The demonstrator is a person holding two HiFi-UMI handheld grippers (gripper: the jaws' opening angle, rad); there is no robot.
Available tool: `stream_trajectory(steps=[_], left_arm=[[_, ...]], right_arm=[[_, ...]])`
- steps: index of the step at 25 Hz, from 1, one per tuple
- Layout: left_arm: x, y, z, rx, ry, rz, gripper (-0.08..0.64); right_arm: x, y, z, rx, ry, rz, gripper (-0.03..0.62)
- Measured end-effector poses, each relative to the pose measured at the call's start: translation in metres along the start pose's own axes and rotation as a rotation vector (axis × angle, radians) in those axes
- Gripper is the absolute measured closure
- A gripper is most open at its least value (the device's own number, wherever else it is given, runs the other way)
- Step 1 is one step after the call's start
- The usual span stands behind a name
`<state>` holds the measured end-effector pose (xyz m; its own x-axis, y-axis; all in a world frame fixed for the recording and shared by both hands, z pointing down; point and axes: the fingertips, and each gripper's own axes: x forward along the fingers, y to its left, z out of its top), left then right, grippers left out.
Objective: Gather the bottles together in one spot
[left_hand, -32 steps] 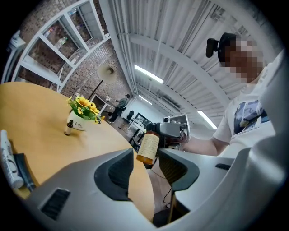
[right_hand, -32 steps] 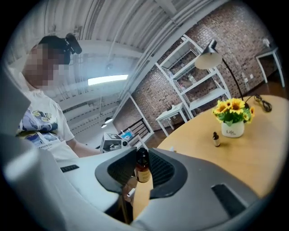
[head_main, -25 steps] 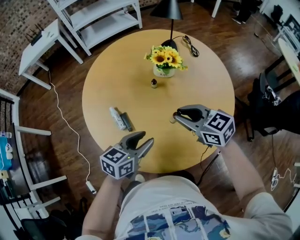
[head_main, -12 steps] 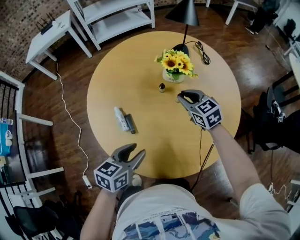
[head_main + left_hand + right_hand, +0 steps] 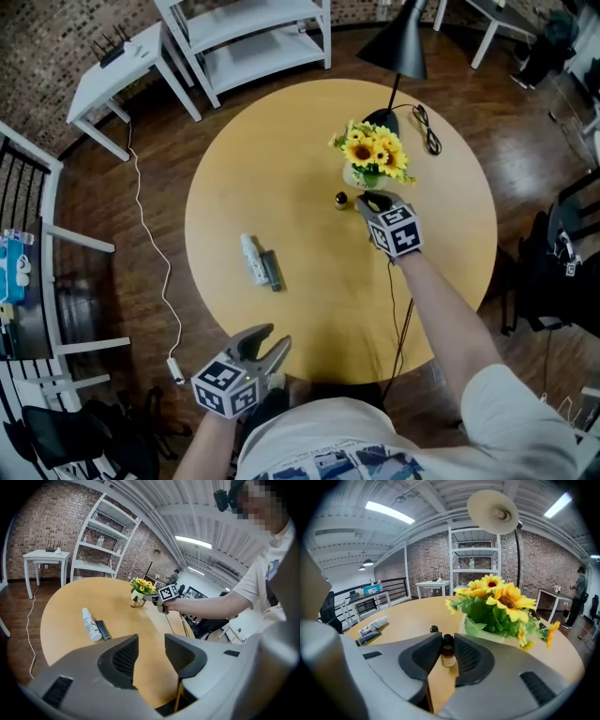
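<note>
Only its own view shows the right claw (image 5: 448,640) clamping a brown bottle (image 5: 448,657); left claw (image 5: 151,645) partly open.

Head view's evenly lit and sharp, shadows on the table (image 5: 281,187) short and faint, bit of sheen on the floor (image 5: 487,122) around 2 o'clock. Both gripper views are heavy fisheye: black corners, straight lines bowed. Light's from ceiling tubes (image 5: 389,512), at 10 and 2 o'clock in the right one, blown out white. Up close the bottle (image 5: 448,651) is crisp, background brick (image 5: 543,559) a touch soft
</note>
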<state>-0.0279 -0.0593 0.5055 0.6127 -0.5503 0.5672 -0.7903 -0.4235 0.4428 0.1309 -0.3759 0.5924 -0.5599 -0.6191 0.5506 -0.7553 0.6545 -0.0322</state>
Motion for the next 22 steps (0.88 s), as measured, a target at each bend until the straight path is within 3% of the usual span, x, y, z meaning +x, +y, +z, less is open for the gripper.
stream_trajectory(steps=[15, 22], left_arm=[[0.004, 0.014, -0.005, -0.009, 0.010, -0.006, 0.403], [-0.012, 0.023, -0.006, 0.023, -0.004, -0.016, 0.403]], right_arm=[[0.027, -0.002, -0.005, -0.008, -0.021, -0.086, 0.495], [0.015, 0.000, 0.004, -0.009, -0.051, -0.137, 0.428]])
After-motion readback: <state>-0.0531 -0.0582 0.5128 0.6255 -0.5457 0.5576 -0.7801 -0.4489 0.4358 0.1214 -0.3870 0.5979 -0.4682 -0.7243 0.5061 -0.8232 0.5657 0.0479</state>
